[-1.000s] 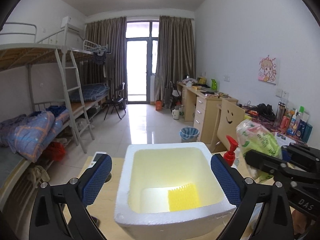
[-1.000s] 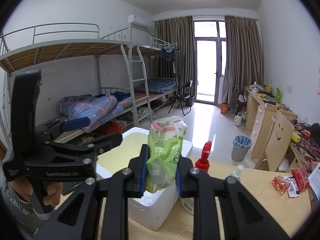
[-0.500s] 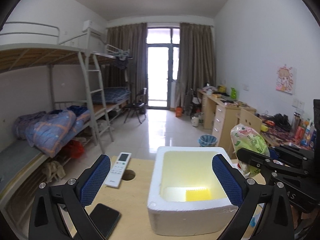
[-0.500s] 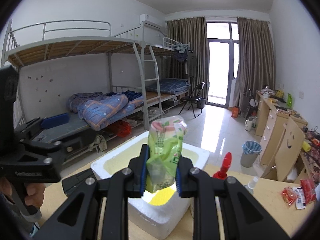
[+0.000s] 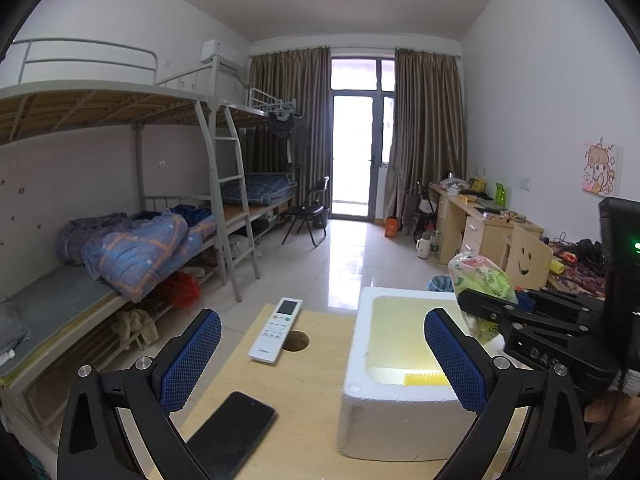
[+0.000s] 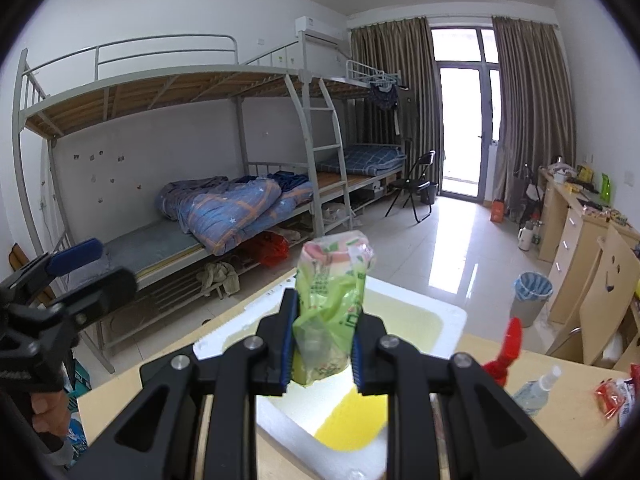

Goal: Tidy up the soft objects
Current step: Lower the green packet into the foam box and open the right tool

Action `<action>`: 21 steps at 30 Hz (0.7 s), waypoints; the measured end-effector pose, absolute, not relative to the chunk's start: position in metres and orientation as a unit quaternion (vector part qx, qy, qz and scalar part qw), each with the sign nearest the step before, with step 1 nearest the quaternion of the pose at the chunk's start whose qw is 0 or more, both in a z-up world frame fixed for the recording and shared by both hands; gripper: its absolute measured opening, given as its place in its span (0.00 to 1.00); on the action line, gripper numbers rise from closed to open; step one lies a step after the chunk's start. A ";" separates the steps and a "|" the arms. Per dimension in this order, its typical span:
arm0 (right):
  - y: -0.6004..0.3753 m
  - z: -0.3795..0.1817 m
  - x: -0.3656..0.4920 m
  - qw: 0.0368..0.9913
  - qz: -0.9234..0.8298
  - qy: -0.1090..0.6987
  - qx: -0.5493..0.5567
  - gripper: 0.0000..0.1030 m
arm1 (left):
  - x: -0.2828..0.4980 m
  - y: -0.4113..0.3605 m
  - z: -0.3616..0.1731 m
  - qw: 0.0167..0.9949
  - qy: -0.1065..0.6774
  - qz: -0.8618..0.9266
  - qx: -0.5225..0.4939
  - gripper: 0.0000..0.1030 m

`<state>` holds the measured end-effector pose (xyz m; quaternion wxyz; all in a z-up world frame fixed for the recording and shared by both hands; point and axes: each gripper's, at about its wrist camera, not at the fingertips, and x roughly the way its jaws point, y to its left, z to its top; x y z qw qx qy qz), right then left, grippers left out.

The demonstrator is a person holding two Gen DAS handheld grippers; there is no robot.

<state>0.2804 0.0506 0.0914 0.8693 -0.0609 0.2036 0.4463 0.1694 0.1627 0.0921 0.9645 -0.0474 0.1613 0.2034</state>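
— One crumpled green plastic packet (image 6: 329, 312) is pinched upright in the right tongs (image 6: 322, 350), held over the white foam box (image 6: 436, 322).
— And inside the box?
— A yellow ridged sponge (image 5: 425, 379) lies on its floor.
— Left tongs?
— Left tongs (image 5: 322, 360) gape wide, gripping nothing, above the wooden counter (image 5: 312, 396). A white remote control (image 5: 276, 330) and a black phone (image 5: 230, 432) lie left of the box.
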 end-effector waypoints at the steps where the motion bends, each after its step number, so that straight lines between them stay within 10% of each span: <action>1: 0.053 0.091 0.280 0.870 0.445 0.204 -0.060 0.26 | 0.167 0.165 0.092 0.965 0.161 0.203 -0.047 0.99; 13: 0.075 0.084 0.279 0.878 0.419 0.215 -0.088 0.32 | 0.156 0.178 0.088 0.968 0.157 0.188 -0.050 0.99; 21: 0.075 0.082 0.286 0.883 0.407 0.218 -0.085 0.76 | 0.158 0.180 0.088 0.969 0.159 0.181 -0.050 0.99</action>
